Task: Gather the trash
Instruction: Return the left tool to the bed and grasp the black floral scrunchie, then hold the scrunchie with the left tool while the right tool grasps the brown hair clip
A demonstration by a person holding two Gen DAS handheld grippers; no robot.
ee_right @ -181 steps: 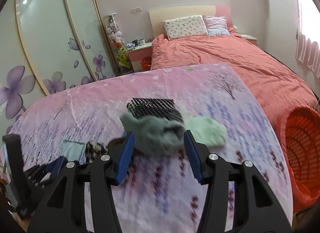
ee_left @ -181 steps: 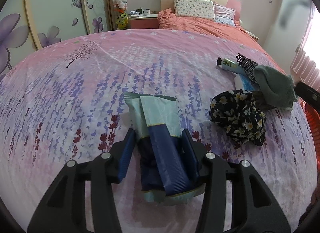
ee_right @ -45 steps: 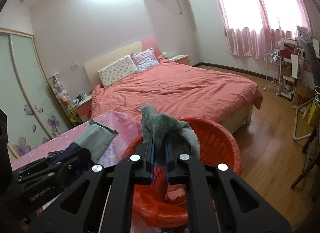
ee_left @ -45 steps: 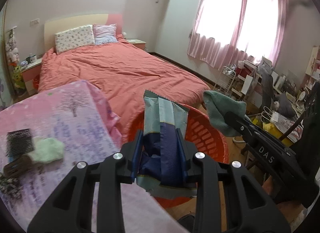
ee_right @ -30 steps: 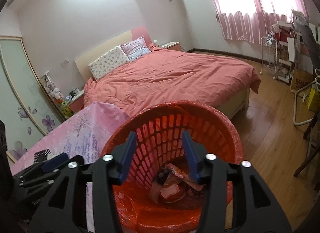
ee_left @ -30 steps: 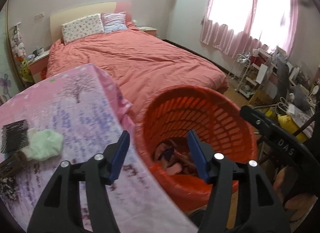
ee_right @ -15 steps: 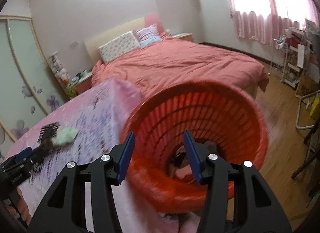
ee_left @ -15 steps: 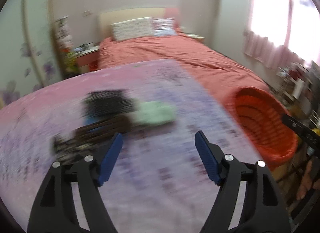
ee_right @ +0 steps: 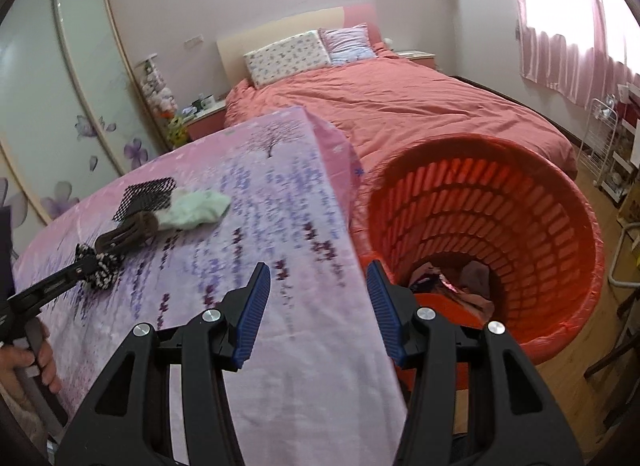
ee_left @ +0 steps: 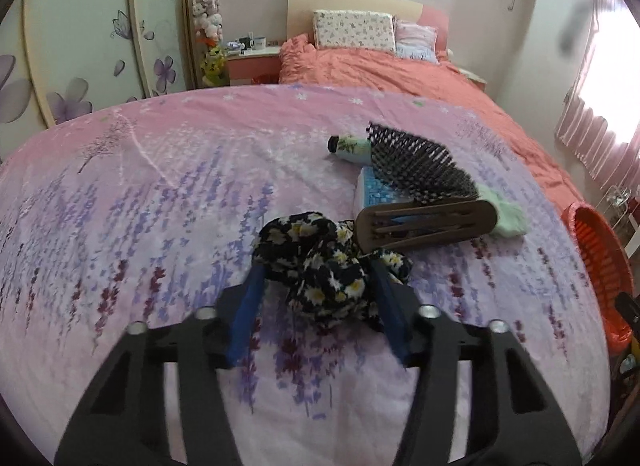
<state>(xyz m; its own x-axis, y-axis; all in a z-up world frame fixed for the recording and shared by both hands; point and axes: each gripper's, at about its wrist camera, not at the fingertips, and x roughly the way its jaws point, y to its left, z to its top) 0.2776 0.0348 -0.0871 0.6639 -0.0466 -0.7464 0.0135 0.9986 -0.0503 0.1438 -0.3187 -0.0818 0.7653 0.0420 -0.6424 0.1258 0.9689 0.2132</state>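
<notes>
Lavender-print cloth covers the table [ee_left: 160, 185]. On it, the left gripper [ee_left: 320, 306] is closing around the black floral fabric wad [ee_left: 320, 262], which sits between its blue pads, not yet visibly squeezed. Better to bite deep into the bunch, clear of the brown comb [ee_left: 428, 221] touching it. The right gripper [ee_right: 318, 306] hangs empty and parted beside the orange basket [ee_right: 480, 205].

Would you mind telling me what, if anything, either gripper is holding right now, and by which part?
Nothing is firmly held yet. The left gripper is closing around the black floral cloth, which lies bunched between its jaws on the table. The right gripper is open and empty.
</notes>
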